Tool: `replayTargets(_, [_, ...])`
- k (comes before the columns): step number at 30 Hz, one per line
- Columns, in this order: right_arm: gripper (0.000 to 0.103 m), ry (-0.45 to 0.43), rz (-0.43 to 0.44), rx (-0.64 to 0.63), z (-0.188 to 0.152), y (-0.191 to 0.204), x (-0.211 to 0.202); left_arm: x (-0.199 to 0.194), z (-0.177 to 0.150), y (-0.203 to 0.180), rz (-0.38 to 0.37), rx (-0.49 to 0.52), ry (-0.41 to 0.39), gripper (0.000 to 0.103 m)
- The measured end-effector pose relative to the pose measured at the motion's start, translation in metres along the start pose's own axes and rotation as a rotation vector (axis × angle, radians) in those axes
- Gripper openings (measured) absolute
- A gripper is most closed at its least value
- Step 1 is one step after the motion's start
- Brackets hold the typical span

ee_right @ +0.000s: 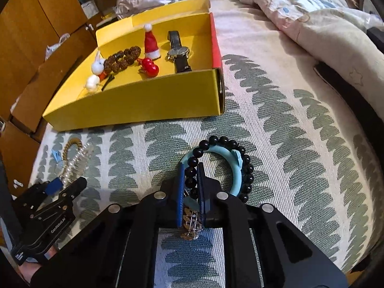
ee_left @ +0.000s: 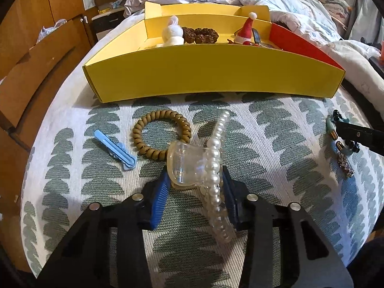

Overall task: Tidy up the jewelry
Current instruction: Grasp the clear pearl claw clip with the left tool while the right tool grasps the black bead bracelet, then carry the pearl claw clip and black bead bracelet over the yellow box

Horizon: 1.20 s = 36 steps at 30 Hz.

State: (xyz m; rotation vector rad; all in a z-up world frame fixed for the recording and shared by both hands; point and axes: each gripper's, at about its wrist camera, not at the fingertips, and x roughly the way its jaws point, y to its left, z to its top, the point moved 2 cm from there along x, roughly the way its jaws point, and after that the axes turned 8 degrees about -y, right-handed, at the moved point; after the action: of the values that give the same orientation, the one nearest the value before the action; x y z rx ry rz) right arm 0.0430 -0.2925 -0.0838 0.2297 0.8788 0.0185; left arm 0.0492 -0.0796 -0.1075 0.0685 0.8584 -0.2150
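Note:
My left gripper [ee_left: 195, 184] is shut on a clear pearl hair claw [ee_left: 211, 175] above the leaf-patterned cloth. A brown spiral hair tie [ee_left: 162, 135] and a blue hair clip [ee_left: 115, 150] lie just beyond it on the left. My right gripper [ee_right: 191, 189] is shut on a black bead bracelet [ee_right: 224, 165], which lies with a teal bangle [ee_right: 236, 175] and a rhinestone clip [ee_right: 190, 225]. The yellow box [ee_left: 211, 72] stands behind, holding a watch [ee_right: 178, 52], a Santa hat [ee_right: 150, 42], a brown bead bracelet [ee_right: 122, 58] and a bunny clip [ee_right: 98, 66].
The box [ee_right: 134, 105] has a red right wall [ee_right: 214, 40]. Rumpled bedding [ee_right: 300, 12] lies behind and to the right. Wooden cabinets [ee_left: 36, 48] stand on the left. The right gripper shows at the right edge of the left wrist view [ee_left: 355, 136].

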Motion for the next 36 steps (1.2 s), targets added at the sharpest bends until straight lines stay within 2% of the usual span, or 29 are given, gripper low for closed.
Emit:
replayTargets(4, [0.011,-0.028,0.03,0.03,0.003,-0.003,-0.008,-0.002,0.002,0.006,-0.025,-0.032,0.007,0.041])
replayTargets(8, [0.011,-0.069,0.053,0.055,0.007,-0.007,-0.021,-0.004,0.005,0.007,-0.014,-0.037,0.0,0.041])
replayTargets(23, [0.011,-0.244,0.172,0.198,0.026,-0.035,-0.077,-0.027,0.017,0.011,-0.024,-0.048,-0.078,0.04])
replayTargets(31, [0.011,-0.295,0.232,0.206,0.037,-0.027,-0.094,-0.035,0.027,0.018,-0.022,-0.068,-0.109,0.04])
replayTargets(36, [0.011,-0.328,0.275,0.175,0.056,-0.007,-0.106,-0.039,0.035,0.026,-0.016,-0.089,-0.125,0.04])
